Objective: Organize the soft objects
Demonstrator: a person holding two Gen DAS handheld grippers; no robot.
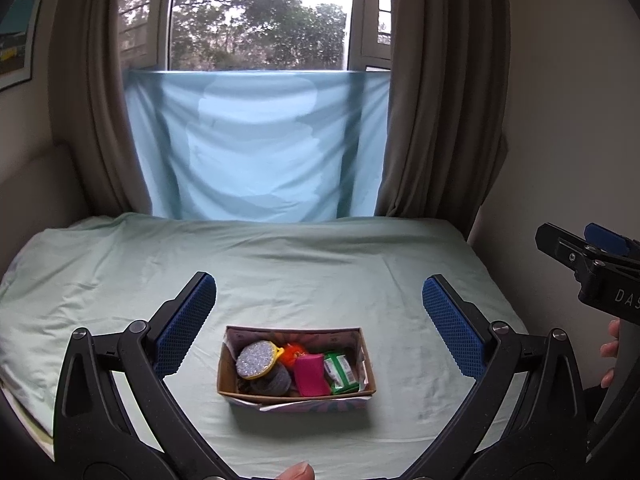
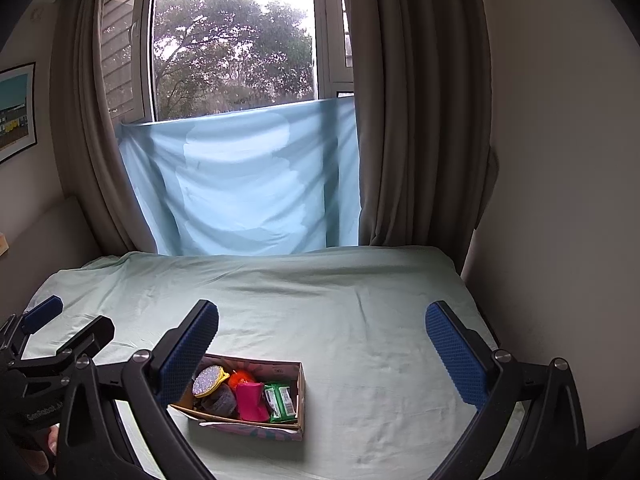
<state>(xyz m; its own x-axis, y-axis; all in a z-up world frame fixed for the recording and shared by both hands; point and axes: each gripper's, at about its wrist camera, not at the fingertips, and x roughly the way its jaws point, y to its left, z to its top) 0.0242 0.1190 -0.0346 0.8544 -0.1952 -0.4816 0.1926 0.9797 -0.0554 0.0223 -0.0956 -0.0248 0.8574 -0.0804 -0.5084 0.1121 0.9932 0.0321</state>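
Both tongs wide apart, hovering over box

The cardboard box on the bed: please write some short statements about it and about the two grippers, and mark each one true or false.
1. The cardboard box stands on the pale green bed sheet. True.
2. The pink pouch lies on the sheet outside the box. False: it is inside the box, between the grey items and the green packet.
3. The left hand-held gripper is open and holds nothing. True.
4. The right hand-held gripper is shut on the green packet. False: its jaws stand wide apart and empty.
5. The glittery round pad is at the left end of the box. True.
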